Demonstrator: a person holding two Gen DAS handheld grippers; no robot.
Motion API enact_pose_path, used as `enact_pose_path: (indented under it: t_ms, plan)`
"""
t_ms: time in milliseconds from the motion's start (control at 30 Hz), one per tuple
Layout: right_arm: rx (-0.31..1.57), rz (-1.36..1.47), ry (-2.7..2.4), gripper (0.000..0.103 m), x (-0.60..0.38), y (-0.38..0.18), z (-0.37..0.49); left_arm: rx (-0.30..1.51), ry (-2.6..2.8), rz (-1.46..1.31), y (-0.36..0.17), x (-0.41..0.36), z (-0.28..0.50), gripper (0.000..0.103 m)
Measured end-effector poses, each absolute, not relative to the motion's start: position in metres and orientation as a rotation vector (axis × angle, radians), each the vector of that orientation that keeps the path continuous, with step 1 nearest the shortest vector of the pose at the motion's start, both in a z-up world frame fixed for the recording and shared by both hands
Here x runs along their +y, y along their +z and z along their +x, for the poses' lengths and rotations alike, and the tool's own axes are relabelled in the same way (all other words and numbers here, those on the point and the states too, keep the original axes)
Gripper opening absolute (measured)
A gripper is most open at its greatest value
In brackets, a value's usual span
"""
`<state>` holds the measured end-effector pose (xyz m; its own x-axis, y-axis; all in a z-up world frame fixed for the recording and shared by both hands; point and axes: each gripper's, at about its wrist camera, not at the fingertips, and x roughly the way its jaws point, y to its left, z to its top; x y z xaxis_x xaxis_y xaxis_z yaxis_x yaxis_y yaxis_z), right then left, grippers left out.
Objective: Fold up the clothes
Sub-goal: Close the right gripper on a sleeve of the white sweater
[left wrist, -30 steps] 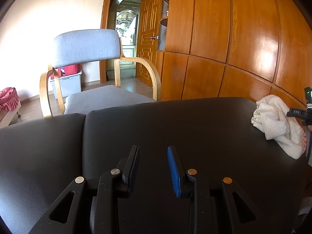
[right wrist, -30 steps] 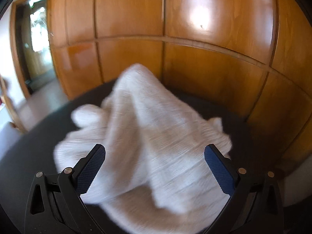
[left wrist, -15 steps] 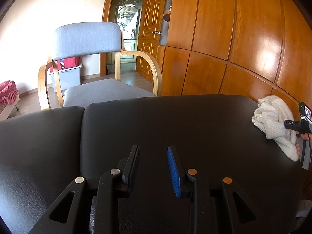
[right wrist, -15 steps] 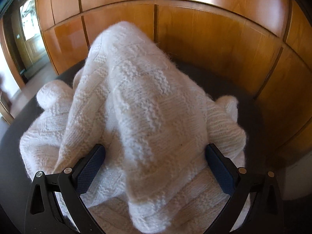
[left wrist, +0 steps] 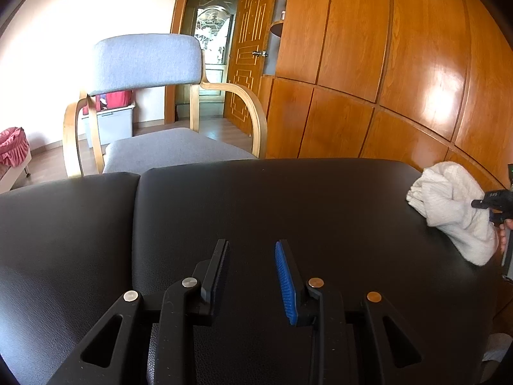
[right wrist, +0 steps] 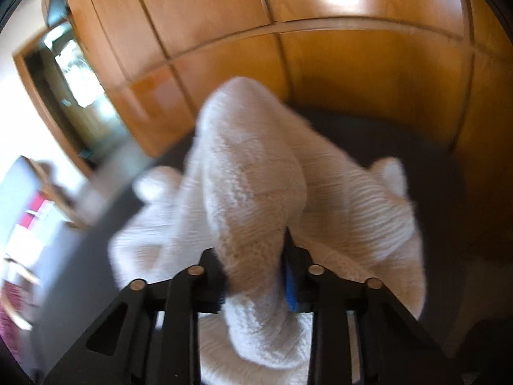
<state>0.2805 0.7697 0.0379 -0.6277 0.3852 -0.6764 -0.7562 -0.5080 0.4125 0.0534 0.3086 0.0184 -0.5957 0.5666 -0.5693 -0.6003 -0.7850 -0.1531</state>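
A crumpled white knitted garment (right wrist: 256,173) lies at the far right end of the black padded table (left wrist: 288,199). My right gripper (right wrist: 256,256) is shut on a raised fold of it, and the knit bulges up between the two pads. In the left wrist view the same garment (left wrist: 449,202) sits at the table's right edge, with the right gripper's black body (left wrist: 495,200) against it. My left gripper (left wrist: 251,256) hovers low over the bare middle of the table, its pads a hand's width apart with nothing between them.
A grey cushioned armchair (left wrist: 144,96) with bent wooden arms stands just beyond the table's far edge. Wooden wardrobe panels (left wrist: 400,80) run close behind the table's right side. A seam (left wrist: 136,211) splits the table top on the left.
My right gripper went from wide open around the garment to shut on a fold of it, and its view is tilted and blurred. The left gripper stayed in place.
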Motion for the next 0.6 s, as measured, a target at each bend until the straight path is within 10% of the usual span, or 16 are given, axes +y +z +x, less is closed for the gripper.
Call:
enact_pose_path:
  t_ms: [333,467,567,600]
  plan:
    - [1.086,-0.769,2.624,0.017,0.651,0.066,0.210,0.022,2.346,-0.754,0.024,0.300,0.058,0.029]
    - [0.820,-0.899,2.705,0.018,0.595,0.065,0.181,0.028,2.331,-0.719,0.026,0.297,0.063,0.029]
    - [0.557,-0.857,2.646,0.041,0.575,0.069,0.194,0.055,2.318,-0.700,0.027,0.299,0.068,0.029]
    - [0.509,-0.832,2.593,0.067,0.577,0.072,0.204,0.065,2.320,-0.692,0.028,0.300,0.070,0.029]
